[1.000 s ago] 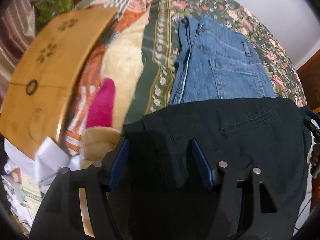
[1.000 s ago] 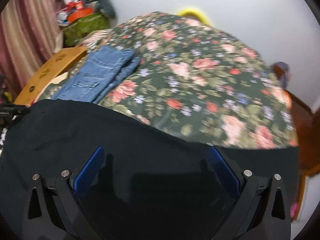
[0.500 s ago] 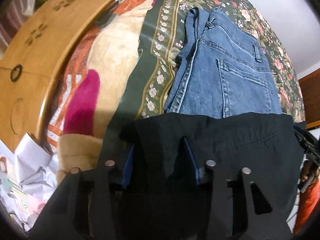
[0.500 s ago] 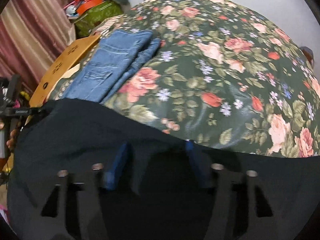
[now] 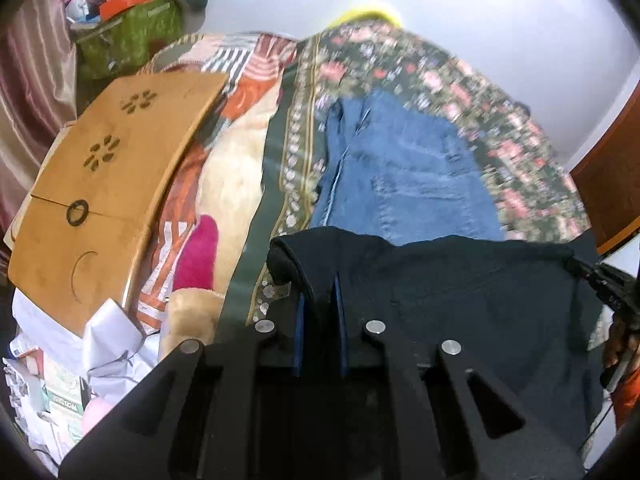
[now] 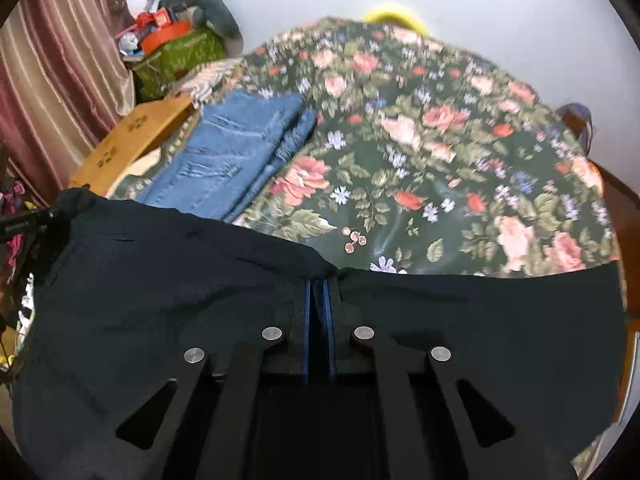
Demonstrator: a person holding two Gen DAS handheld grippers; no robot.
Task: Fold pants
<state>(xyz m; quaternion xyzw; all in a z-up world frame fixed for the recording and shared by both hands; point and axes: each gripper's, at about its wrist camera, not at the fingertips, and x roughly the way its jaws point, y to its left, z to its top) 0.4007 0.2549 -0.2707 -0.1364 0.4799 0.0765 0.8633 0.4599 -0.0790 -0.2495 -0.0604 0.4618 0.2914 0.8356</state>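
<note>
Black pants (image 5: 460,300) lie across the near side of the floral bed cover (image 6: 440,152). My left gripper (image 5: 318,286) has its jaws closing tight on a bunched fold at one end of the pants' upper edge, and the blue pads press the cloth. That edge hangs slightly lifted. My right gripper (image 6: 319,282) is shut on the same dark fabric (image 6: 160,280) further along the edge, pads nearly together. The other gripper (image 5: 604,284) shows at the right rim of the left wrist view.
Folded blue jeans (image 5: 400,172) lie just beyond the black pants. Left of the bed are a wooden lap table (image 5: 100,184), a pink and cream plush blanket (image 5: 196,256), papers (image 5: 52,380) and a green bag (image 6: 176,56) by the curtain. Wooden furniture (image 5: 608,184) stands right.
Both grippers went from wide open to shut on the black pants' edge. The left one rose, lifting the fabric, and more of the wall and room came into view.
</note>
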